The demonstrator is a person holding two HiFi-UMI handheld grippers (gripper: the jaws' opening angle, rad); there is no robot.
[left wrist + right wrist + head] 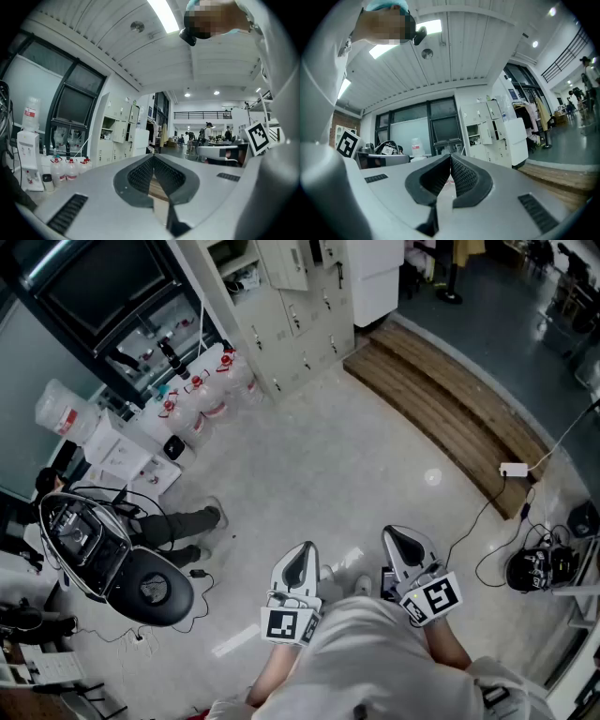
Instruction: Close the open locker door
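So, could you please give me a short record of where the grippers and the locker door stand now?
Left gripper: shut, empty, touching nothing
Right gripper: shut, empty, beside the left one
Lockers: across the floor, far from both grippers
Door: open, not yet touched
Bottles: on the floor beside the lockers

I see the left gripper (153, 159) with its fingers (139, 176) closed tip to tip. Beyond them, a bank of lockers (121, 136) stands at left, one compartment (107, 129) open. Red-capped bottles (70, 168) stand further left.
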